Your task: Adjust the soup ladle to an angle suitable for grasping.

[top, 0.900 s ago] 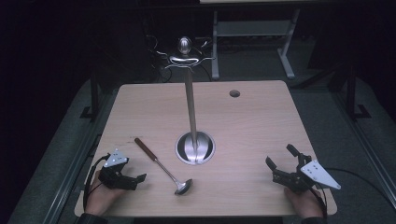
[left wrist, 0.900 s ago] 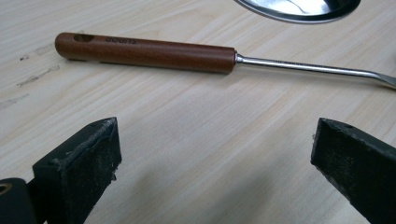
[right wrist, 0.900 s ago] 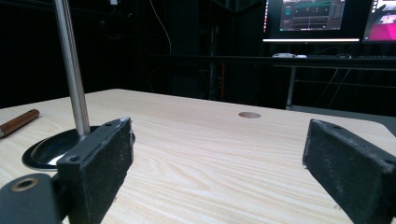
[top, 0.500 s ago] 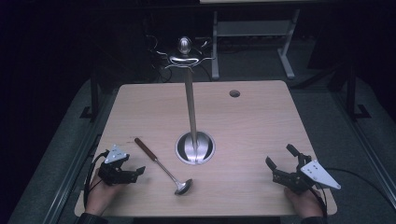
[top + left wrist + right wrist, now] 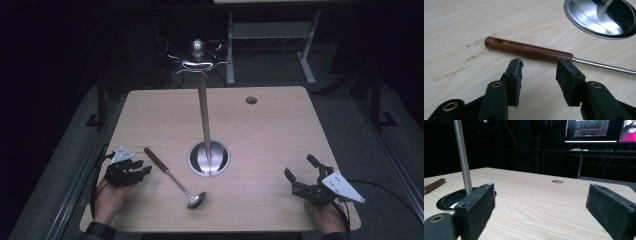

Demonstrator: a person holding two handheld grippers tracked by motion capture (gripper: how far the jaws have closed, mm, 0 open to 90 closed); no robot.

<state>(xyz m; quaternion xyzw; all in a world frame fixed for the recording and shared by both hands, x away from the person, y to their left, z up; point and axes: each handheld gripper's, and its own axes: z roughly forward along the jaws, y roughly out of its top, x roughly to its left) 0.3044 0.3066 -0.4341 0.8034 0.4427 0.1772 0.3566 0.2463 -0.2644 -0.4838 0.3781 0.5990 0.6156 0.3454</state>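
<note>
A pale wooden table (image 5: 280, 135) fills the middle of the high view, dark floor on every side; a round cable hole (image 5: 251, 100) sits near its far edge; the right half of the top lies bare. A tall metal stand (image 5: 204, 112) rises from a round steel base (image 5: 209, 158) at the centre, hooks at its top. A ladle (image 5: 172, 177) lies left of the base, wooden handle (image 5: 529, 49) toward the left edge, bowl toward the near edge. The left gripper (image 5: 539, 68) sits just beside that handle, jaws parted, tips either side of it without touching, holding nothing. The right gripper (image 5: 302, 176) rests near the near right corner, jaws spread wide, empty.
</note>
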